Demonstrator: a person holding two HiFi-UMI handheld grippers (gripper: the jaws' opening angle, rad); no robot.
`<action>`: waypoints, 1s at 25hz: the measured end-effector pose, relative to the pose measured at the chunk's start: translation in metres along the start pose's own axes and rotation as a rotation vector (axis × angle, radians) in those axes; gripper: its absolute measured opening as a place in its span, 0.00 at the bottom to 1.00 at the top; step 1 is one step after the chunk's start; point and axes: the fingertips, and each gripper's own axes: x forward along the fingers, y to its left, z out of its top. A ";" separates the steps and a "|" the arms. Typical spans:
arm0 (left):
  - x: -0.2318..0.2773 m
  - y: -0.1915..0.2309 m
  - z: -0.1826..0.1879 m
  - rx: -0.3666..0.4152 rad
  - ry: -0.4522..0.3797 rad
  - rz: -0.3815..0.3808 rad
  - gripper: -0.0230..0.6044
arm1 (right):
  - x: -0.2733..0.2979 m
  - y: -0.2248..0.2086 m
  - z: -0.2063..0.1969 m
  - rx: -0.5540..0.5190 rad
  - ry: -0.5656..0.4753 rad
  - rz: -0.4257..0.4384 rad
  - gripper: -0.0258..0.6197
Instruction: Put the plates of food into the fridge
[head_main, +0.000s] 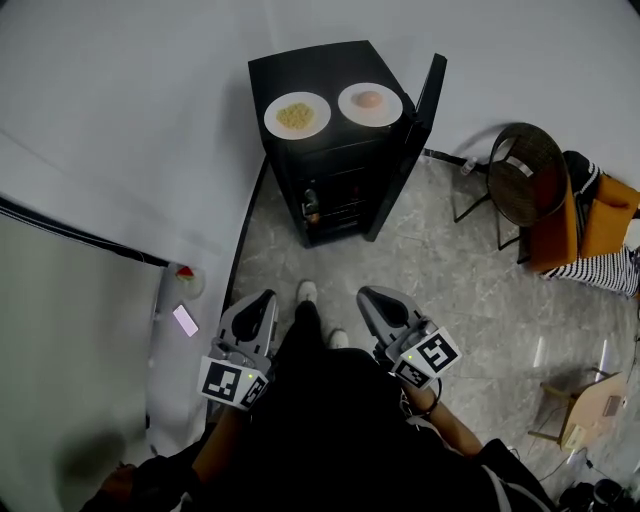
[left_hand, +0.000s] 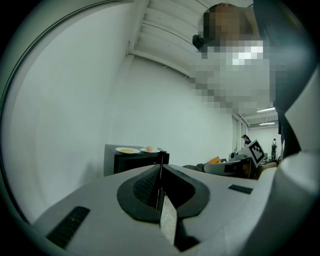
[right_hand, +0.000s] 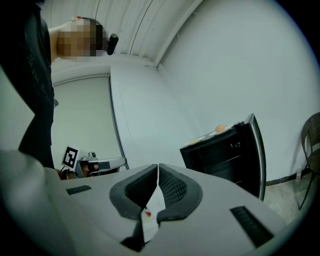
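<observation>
Left gripper (head_main: 258, 303) and right gripper (head_main: 375, 298) both have their jaws pressed together with nothing in them, held out in front of the person, well back from the black fridge (head_main: 335, 190). The fridge door (head_main: 408, 140) stands open. Both plates sit side by side on top of it: plate of yellow food (head_main: 297, 115) on the left, plate with a pinkish round thing (head_main: 370, 104) on the right.

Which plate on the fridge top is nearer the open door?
The plate with one round peach-coloured item, right beside the door; the plate of yellow food sits on the far side from it.
</observation>
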 end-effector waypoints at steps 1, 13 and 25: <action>0.004 0.004 0.000 0.000 0.001 -0.002 0.08 | 0.004 -0.003 0.001 -0.002 0.003 0.000 0.08; 0.072 0.074 0.006 -0.046 0.006 -0.033 0.08 | 0.081 -0.051 0.015 0.001 0.049 -0.020 0.08; 0.141 0.167 0.023 -0.037 0.006 -0.083 0.08 | 0.181 -0.094 0.032 -0.008 0.068 -0.075 0.08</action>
